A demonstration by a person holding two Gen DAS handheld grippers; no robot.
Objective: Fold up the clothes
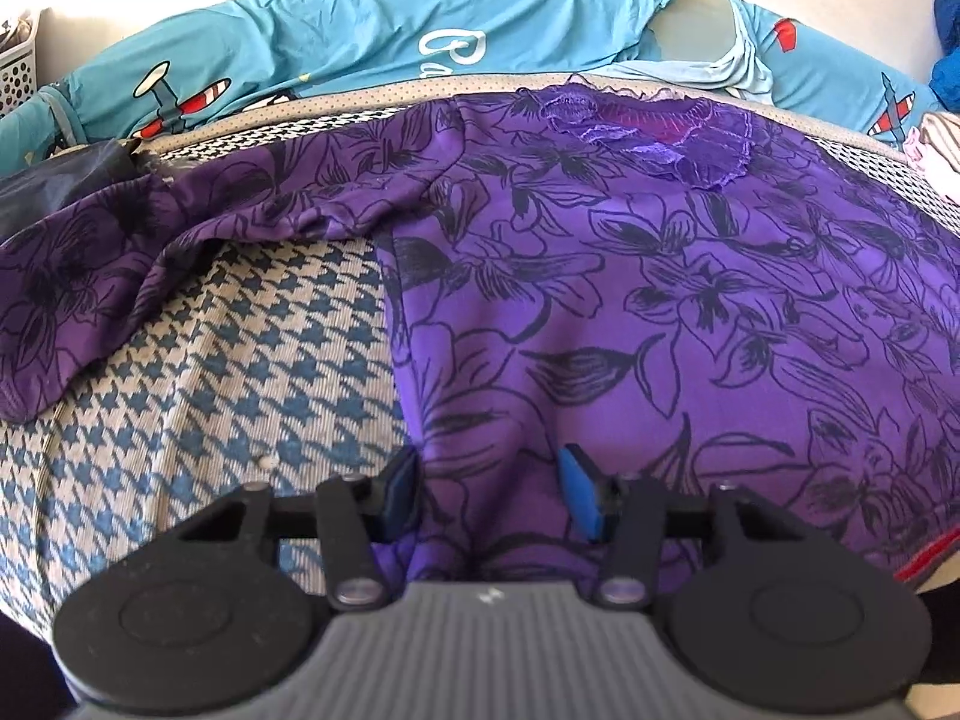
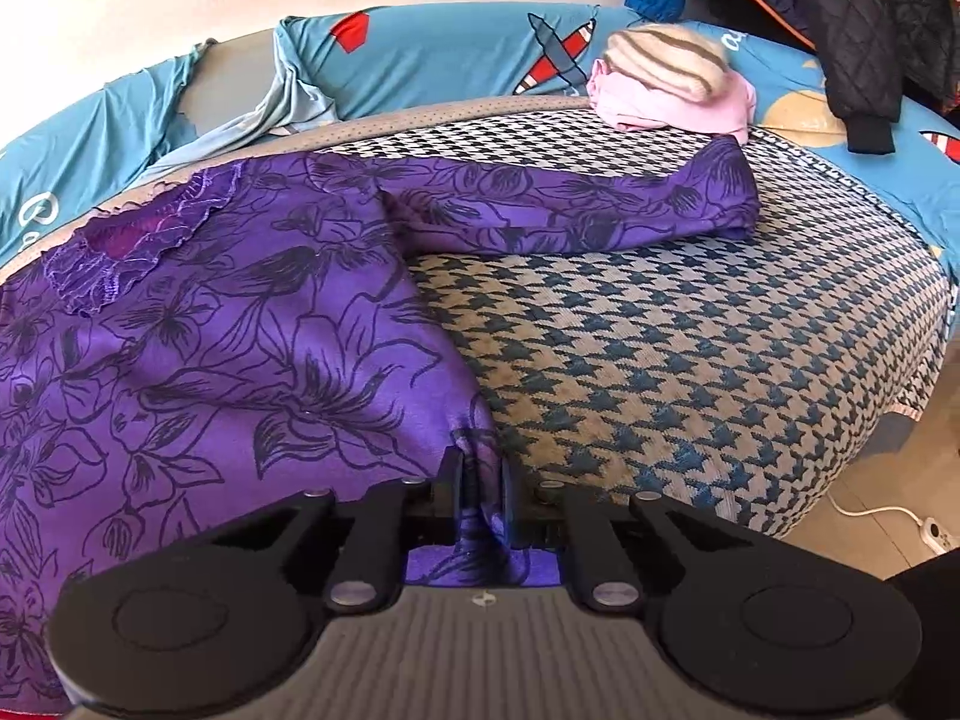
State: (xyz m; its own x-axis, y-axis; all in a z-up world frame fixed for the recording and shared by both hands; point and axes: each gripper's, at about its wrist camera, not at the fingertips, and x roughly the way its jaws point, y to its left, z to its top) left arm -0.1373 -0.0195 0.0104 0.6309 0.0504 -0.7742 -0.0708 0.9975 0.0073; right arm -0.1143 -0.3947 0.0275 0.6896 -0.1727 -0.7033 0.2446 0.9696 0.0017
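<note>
A purple top with black flower outlines [image 1: 660, 300] lies spread on a blue-and-white houndstooth cushion [image 1: 240, 372], lace neckline at the far side. One sleeve [image 1: 90, 300] trails off to the left. My left gripper [image 1: 489, 492] straddles the near left corner of the hem; its blue pads [image 1: 579, 492] stand apart with flat cloth between them, not pinched. In the right wrist view the top [image 2: 210, 360] fills the left, and its other sleeve [image 2: 570, 210] stretches right. My right gripper [image 2: 480, 498] is shut on the bunched near right corner of the hem.
A blue sheet with aeroplane prints [image 2: 450, 60] lies behind the cushion [image 2: 690, 360]. Folded pink and striped clothes [image 2: 666, 84] sit at the far right, a dark quilted jacket [image 2: 870, 18] hangs beyond. A white basket [image 1: 18, 60] stands far left. A power strip [image 2: 936, 531] lies on the floor.
</note>
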